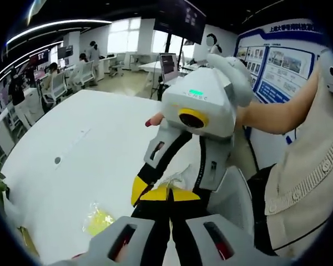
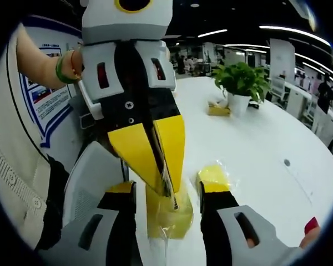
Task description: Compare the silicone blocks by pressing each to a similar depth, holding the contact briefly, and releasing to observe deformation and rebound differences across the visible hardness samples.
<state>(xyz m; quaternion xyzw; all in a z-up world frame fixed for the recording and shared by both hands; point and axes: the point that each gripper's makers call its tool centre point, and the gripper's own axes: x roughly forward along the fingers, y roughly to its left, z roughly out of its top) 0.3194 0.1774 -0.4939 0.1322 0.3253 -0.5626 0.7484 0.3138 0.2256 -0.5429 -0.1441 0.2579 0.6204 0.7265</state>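
Yellow bagged block lies upright between right gripper jaws.

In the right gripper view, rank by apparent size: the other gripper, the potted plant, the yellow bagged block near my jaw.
1. Left gripper, white with yellow jaws, closest to the camera, so nearness inflates it.
2. Green potted plant in a white pot.
3. Yellow silicone block in a clear bag, partly hidden, so its rank below the plant is unsure.

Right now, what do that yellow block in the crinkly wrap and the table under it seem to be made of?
The yellow block looks like soft silicone, going by the task, inside a clear, glossy plastic bag that crinkles and catches light. The table looks like smooth white laminate or painted board with a faint sheen; which one is unclear.
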